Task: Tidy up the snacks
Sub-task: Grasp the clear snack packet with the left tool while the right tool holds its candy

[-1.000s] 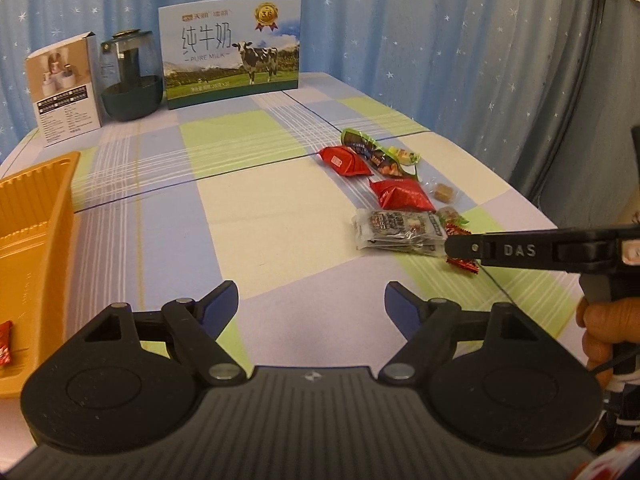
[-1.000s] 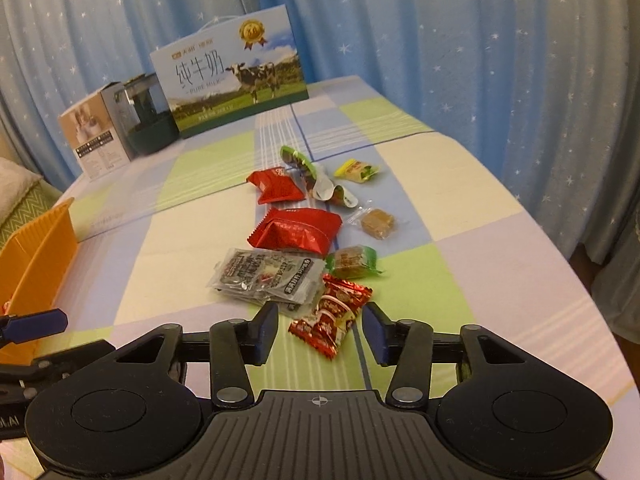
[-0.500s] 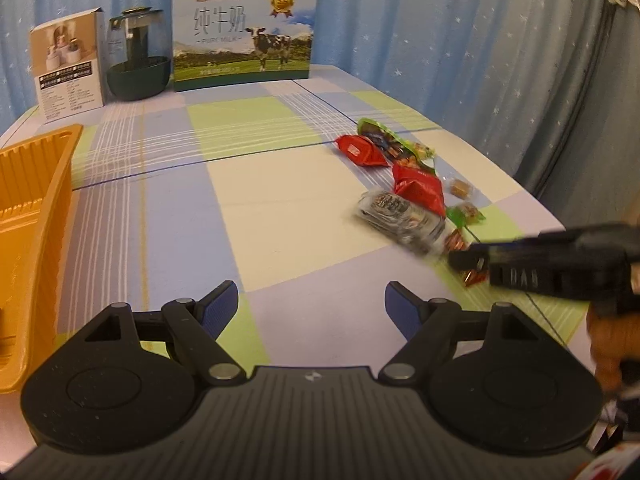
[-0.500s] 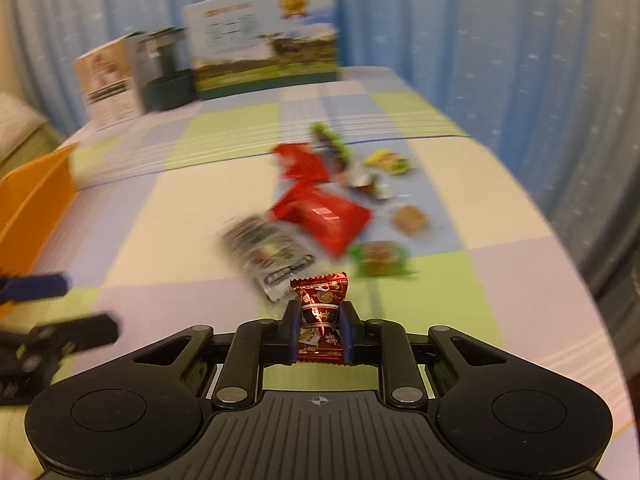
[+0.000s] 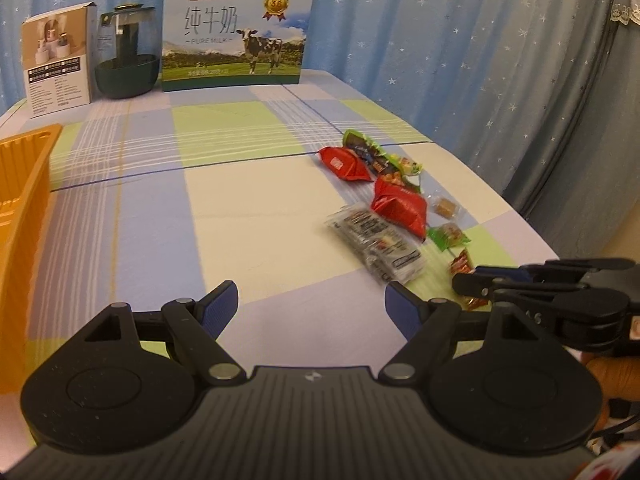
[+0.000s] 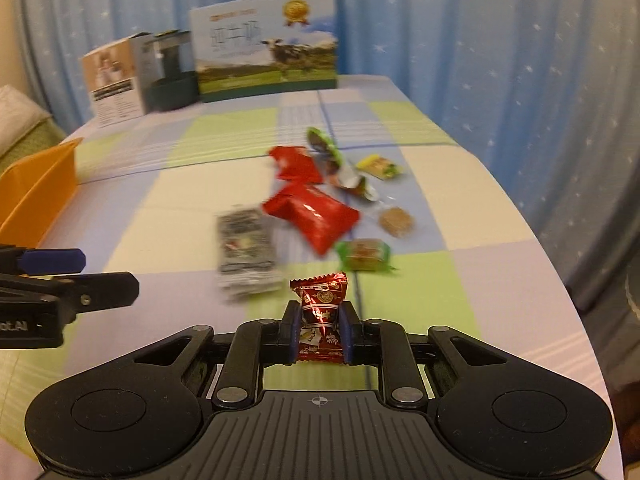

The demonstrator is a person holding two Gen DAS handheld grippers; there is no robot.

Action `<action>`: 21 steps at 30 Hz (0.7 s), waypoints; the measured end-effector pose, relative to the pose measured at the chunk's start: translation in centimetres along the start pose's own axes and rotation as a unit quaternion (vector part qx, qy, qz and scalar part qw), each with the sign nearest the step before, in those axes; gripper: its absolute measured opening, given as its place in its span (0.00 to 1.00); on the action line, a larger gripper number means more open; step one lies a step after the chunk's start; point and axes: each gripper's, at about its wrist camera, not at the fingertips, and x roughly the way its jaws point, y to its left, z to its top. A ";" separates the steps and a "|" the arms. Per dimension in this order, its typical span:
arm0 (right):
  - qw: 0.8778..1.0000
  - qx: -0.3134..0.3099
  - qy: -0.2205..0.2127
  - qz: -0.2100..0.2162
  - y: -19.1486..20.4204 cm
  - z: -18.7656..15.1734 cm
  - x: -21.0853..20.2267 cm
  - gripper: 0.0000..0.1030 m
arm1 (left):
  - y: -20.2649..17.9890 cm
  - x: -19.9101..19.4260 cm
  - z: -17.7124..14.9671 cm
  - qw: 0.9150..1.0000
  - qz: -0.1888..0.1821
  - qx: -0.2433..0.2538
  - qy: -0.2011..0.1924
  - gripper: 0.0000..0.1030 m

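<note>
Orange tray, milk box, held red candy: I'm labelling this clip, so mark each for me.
orange tray (image 5: 28,184), left wrist view, on its ribbed side wall
milk box (image 5: 236,36), left wrist view, middle of its front
red candy (image 6: 320,320), right wrist view, wrapper between the tool pads

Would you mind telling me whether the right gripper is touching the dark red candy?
Touching. The right wrist view shows the right gripper shut on the dark red candy, both blue pads pressed against the wrapper's sides with no gap.

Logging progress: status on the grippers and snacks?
Right hand-held gripper shut on red candy. Left hand-held gripper open, empty. Orange tray path unobstructed.
</note>
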 end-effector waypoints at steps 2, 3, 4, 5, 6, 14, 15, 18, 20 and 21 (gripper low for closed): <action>1.000 -0.007 0.001 0.000 -0.2 -0.2 0.2 0.28 | -0.5 0.4 0.2 1.000 0.001 0.005 -0.001 0.76; 1.000 -0.011 -0.002 0.001 -0.2 -0.3 0.2 0.36 | -0.7 0.6 0.3 1.000 0.002 0.006 -0.001 0.76; 1.000 -0.013 -0.004 0.004 -0.3 -0.4 0.2 0.37 | -0.8 0.7 0.3 1.000 0.002 0.007 0.000 0.76; 1.000 -0.015 -0.005 0.006 -0.3 -0.4 0.2 0.37 | -0.9 0.8 0.3 1.000 0.003 0.008 -0.001 0.76; 1.000 -0.017 -0.007 0.007 -0.3 -0.4 0.3 0.37 | -0.9 0.9 0.3 1.000 0.005 0.007 0.000 0.76; 1.000 0.011 -0.020 -0.002 -1.1 0.5 -0.4 0.20 | -2.0 2.3 1.1 1.000 0.002 -0.012 -0.002 0.76; 0.999 0.022 -0.026 -0.008 -1.5 0.7 -0.6 0.20 | -2.4 2.5 1.2 1.000 -0.001 -0.012 -0.004 0.76; 0.998 0.050 -0.034 -0.025 -2.8 1.1 -1.0 0.20 | -3.5 3.6 1.8 1.000 -0.006 -0.019 -0.008 0.76; 0.997 0.070 -0.029 -0.030 -3.6 1.1 -1.0 0.20 | -4.3 4.5 2.1 1.000 -0.002 -0.023 -0.011 0.76; 0.996 0.078 -0.026 -0.031 -3.9 1.1 -1.0 0.20 | -4.7 5.0 2.2 1.000 0.001 -0.023 -0.011 0.75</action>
